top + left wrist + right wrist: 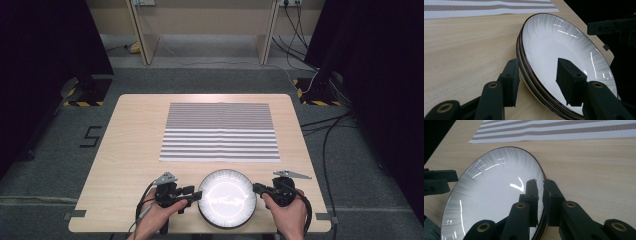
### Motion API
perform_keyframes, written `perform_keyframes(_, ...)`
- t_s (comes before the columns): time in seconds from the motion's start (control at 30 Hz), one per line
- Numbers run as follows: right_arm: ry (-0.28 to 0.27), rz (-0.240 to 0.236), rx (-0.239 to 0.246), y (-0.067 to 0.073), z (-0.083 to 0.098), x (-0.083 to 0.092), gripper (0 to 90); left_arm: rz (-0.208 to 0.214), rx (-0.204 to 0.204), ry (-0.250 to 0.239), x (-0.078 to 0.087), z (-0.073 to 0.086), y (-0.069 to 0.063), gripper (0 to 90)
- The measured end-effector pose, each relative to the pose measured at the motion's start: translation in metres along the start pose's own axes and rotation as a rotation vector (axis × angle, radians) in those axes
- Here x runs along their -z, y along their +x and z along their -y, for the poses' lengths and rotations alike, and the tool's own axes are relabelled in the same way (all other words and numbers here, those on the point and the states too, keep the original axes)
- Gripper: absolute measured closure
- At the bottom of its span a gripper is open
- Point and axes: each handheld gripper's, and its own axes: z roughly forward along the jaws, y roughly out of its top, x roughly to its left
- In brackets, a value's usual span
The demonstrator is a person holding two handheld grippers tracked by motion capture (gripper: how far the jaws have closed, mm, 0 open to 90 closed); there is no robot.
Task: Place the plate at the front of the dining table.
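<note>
The plate (227,198) sits at the table's (130,150) 6 o'clock edge, just short of the striped mat (220,131). The right gripper (541,192) pinches the plate's 3 o'clock rim, while the left gripper (539,75) straddles the 9 o'clock rim with jaws wide, pads not pressing. Lifted now, the glossy plate would likely hang from one narrow pinch and could pivot, slip and drop off the near edge.

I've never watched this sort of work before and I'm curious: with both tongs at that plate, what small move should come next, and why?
Probably close the left tongs on the plate. In the left gripper view its jaws straddle the near rim with a gap on the inner side, while the right tongs already pinch the opposite rim. A grip on both sides would let the plate lift level toward the striped placemat.
</note>
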Motion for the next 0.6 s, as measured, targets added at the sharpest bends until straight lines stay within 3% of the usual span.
perform_keyframes(0.2, 0.05, -0.002, 0.015, 0.0041, 0.0012, -0.0045, 86.9, 0.002, 0.013, 0.008, -0.0002, 0.0014, 0.0007, 54.6)
perform_keyframes(0.37, -0.002, 0.029, 0.02, 0.0026, -0.0056, 0.0025, 81.0, 0.001, 0.021, 0.0, 0.0017, 0.0018, 0.0011, 54.3)
perform_keyframes(0.43, 0.041, 0.036, 0.032, 0.0017, -0.0045, -0.0003, 81.6, 0.006, 0.022, 0.009, 0.0013, 0.0013, 0.0016, 54.3)
perform_keyframes(0.6, 0.083, 0.048, 0.03, 0.0025, 0.0008, -0.0062, 85.9, 0.011, 0.026, 0.011, 0.0001, 0.0017, 0.0006, 54.5)
